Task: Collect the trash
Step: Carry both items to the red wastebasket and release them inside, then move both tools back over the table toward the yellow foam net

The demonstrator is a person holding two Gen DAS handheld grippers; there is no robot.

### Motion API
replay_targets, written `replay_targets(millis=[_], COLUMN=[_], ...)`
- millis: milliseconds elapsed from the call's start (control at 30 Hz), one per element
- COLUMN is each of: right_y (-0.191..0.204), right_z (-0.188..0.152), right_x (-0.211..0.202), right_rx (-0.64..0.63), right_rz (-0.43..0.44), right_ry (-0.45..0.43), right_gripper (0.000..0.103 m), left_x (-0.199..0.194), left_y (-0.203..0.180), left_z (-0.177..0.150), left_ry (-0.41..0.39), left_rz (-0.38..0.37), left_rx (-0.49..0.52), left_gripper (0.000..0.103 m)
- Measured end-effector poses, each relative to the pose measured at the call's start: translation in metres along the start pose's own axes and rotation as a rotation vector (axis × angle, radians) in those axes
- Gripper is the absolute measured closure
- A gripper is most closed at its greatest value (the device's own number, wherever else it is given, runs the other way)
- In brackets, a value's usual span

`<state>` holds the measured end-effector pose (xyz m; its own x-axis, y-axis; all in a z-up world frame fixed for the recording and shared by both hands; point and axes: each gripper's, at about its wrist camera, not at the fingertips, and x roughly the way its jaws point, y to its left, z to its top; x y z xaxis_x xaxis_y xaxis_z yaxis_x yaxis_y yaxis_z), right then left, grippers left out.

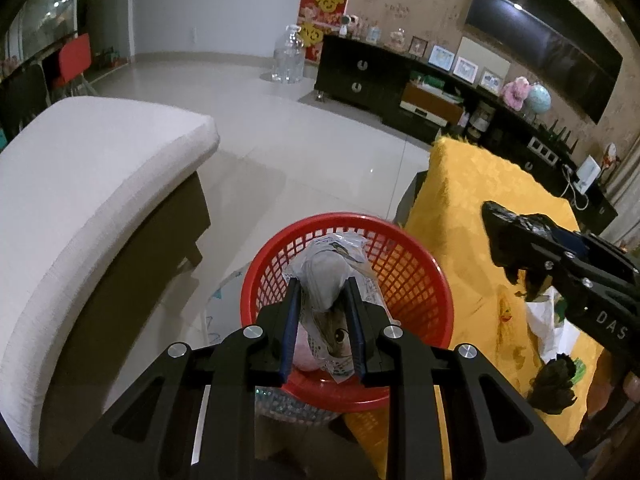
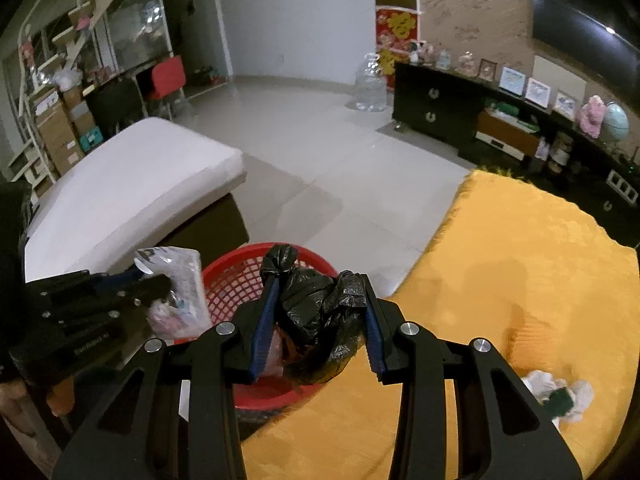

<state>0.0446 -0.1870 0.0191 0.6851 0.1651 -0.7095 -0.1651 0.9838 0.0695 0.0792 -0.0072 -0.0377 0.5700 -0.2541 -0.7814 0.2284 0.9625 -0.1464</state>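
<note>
Meanwhile the left tongs (image 1: 323,280) gripped a clear printed wrapper (image 1: 334,276) over the red basket (image 1: 420,276) — the right tongs (image 2: 320,280), at three o'clock, clamped a black bag (image 2: 316,308).

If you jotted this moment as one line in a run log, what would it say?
left gripper: shut on clear printed wrapper, over red basket | right gripper: shut on black plastic bag, at basket rim | white scrap: on yellow cloth
</note>
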Motion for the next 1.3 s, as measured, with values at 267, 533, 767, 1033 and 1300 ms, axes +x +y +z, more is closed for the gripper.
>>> replay_targets(millis=[267, 533, 767, 1033, 1300], right_y=[0.014, 0.017, 0.015, 0.009, 0.0], right_z=[0.0, -0.002, -0.006, -0.011, -0.03], right_x=[0.029, 0.047, 0.044, 0.028, 0.0], right_rx=[-0.018, -0.01, 0.007, 0.003, 0.008], right_rz=[0.03, 0.047, 0.045, 0.015, -0.054], right_ry=[0.052, 0.093, 0.085, 0.049, -0.007], right_gripper=[0.065, 0.056, 0.046, 0.045, 0.036], left_x=[0.018, 0.027, 0.026, 0.014, 0.002], left_y=[0.009, 0.007, 0.008, 0.008, -0.005], left_z=[-0.006, -0.007, -0.008, -0.007, -0.008], left_ry=[0.044, 0.069, 0.057, 0.031, -0.001], left_rz=[0.017, -0.009, -0.002, 0.009, 0.013], left_rx=[-0.012, -0.013, -0.016, -0.023, 0.015], left_gripper=[0.082, 0.075, 0.049, 0.04, 0.038])
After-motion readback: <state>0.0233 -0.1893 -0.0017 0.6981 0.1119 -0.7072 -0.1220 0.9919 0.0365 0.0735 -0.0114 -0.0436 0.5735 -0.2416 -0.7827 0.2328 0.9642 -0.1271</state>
